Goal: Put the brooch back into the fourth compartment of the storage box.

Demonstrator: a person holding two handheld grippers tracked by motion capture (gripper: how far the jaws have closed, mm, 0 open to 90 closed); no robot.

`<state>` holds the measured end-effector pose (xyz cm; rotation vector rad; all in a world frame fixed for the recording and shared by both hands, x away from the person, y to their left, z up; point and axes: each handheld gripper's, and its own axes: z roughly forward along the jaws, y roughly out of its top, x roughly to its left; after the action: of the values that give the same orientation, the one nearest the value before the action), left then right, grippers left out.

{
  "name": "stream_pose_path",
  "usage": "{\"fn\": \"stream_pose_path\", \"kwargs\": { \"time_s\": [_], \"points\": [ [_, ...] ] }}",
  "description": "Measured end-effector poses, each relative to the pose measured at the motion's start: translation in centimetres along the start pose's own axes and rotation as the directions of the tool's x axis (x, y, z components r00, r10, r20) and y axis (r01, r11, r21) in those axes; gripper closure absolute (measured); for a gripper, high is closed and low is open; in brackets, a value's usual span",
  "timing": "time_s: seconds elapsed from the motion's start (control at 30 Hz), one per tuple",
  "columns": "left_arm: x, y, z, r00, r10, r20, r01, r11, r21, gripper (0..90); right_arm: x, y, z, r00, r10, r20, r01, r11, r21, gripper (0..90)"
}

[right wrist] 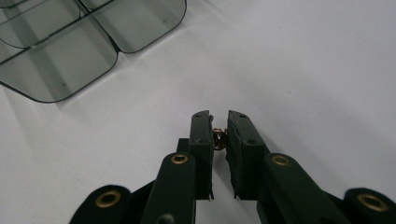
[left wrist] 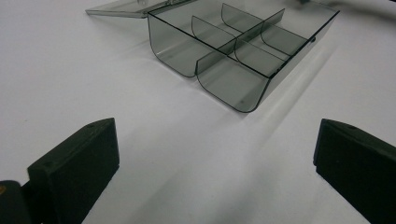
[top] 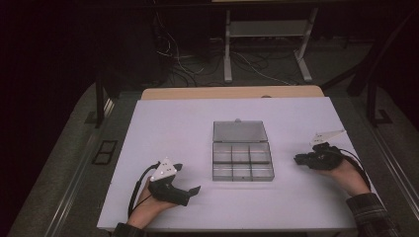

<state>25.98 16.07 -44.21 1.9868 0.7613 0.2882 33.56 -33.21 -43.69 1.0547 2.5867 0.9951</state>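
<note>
The right gripper (right wrist: 220, 122) pinched a small brass piece (right wrist: 218, 138), the left gripper (left wrist: 215, 154) stood wide open and empty, so the pick-up looked done and the next move called for a carry to the compartment box (top: 242, 159)

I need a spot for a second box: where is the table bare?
Bare: the white table left of the open compartment box, between it and the left gripper, and behind its lid. Tightest between box and right gripper, whose jaws pinch a small brass piece.

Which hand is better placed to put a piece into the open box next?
Right, probably. The right gripper has its jaws nearly closed on a small brass-coloured piece, beside the divided box. The left gripper stands open with nothing between its jaws.
</note>
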Motion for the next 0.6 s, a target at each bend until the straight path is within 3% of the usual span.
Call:
{"fn": "stream_pose_path", "kwargs": {
  "time_s": [0.6],
  "points": [
    [-0.1, 0.1, 0.0, 0.9999, 0.002, 0.013, -0.002, 1.0000, 0.000, 0.0, 0.9, 1.6, -2.2, 0.9983, 0.000, -0.058, -0.007, 0.993, -0.115, 80.0]
  ]
}}
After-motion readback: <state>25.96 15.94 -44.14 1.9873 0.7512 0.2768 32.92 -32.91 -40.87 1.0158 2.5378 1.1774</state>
